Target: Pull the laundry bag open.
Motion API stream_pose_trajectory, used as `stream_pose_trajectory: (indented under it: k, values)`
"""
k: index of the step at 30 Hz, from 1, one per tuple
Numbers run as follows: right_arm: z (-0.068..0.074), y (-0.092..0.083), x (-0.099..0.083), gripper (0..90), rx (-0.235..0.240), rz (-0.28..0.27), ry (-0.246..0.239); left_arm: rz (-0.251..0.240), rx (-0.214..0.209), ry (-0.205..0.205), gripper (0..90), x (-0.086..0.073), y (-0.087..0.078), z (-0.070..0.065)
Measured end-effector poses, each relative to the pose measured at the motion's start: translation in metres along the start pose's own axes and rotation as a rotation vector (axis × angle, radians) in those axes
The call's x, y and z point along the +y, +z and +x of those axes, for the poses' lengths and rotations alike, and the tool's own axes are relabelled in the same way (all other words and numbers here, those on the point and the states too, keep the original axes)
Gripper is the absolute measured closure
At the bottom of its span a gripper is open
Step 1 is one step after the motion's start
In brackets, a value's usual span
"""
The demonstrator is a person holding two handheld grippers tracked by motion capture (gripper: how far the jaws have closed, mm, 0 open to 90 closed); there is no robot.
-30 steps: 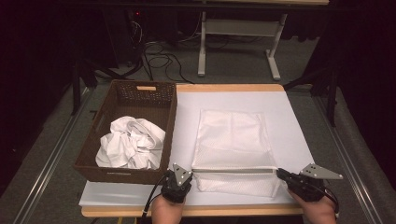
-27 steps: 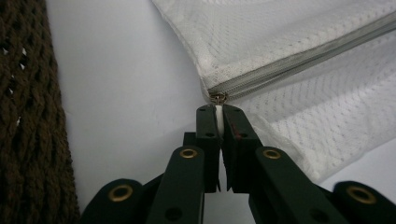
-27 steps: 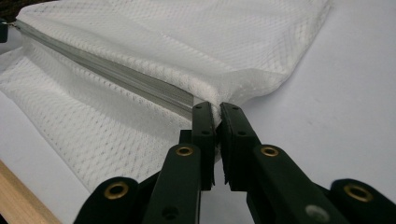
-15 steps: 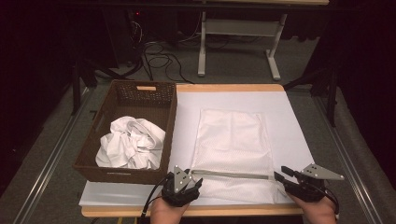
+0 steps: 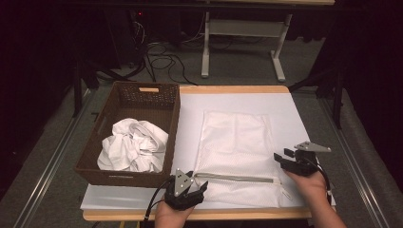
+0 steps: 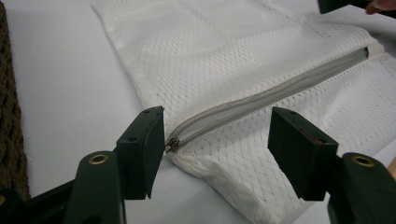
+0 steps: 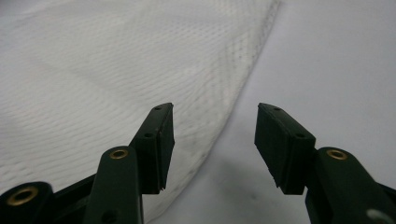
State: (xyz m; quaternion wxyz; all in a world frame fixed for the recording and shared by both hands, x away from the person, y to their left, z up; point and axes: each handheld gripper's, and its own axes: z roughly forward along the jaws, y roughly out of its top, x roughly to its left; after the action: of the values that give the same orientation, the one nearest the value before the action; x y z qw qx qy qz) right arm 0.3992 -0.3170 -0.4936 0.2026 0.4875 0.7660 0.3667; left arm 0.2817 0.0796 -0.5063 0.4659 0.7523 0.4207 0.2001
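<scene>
Left gripper view: the zipper (image 6: 261, 100) is running away rightward from the released left gripper (image 6: 217, 149).
The mesh laundry bag (image 5: 237, 152) is lying just left of the released right gripper (image 5: 284, 159), both having just been opening.

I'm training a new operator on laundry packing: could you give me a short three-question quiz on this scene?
1. True or false: the mesh bag lies flat on the table with its zipper closed.
2. What fills the wicker basket?
3. Which tool has the zipper's end between its jaws: A left tool, B right tool?

Key: 1 true. 2 crumpled white cloth. 3 A; nothing is gripped.
</scene>
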Motion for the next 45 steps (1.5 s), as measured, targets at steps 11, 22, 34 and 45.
stream_pose_trajectory:
  k: [11,22,34,45]
  values:
    - [-0.001,0.048,0.022,57.7,0.016,0.096,-0.038,-0.014,-0.023,-0.007,37.7,0.002,-0.003,0.003]
    - [-0.017,0.03,0.015,90.0,-0.153,0.125,-0.036,-0.022,-0.032,-0.008,37.8,0.002,-0.008,0.004]
    - [-0.045,-0.015,-0.023,81.5,-0.196,0.064,0.03,0.012,-0.043,0.013,37.8,0.001,0.002,-0.003]
    - [-0.003,-0.084,-0.044,64.5,-0.095,-0.19,-0.022,0.14,-0.093,0.07,51.7,0.007,0.039,-0.031]
